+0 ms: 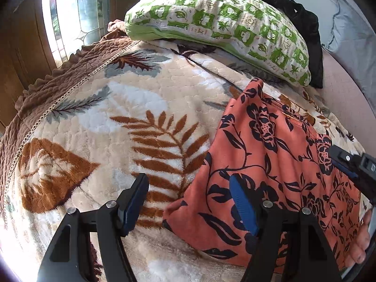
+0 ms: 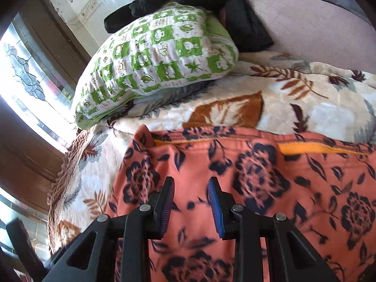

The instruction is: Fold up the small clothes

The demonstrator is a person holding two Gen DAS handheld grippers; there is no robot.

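Observation:
An orange garment with a dark flower print lies spread on the leaf-patterned blanket, its stitched hem at the far side. My left gripper stands open at the garment's left edge: one finger over the blanket, the other over the cloth, nothing between them. My right gripper hovers over the middle of the garment, its jaws narrowed to a small gap with no cloth pinched in it. The right gripper also shows at the right edge of the left wrist view.
A green-and-white pillow lies at the far end of the bed with a black cloth behind it. A brown frilled bed cover borders the blanket on the left. A window is beyond. A person's hand shows lower right.

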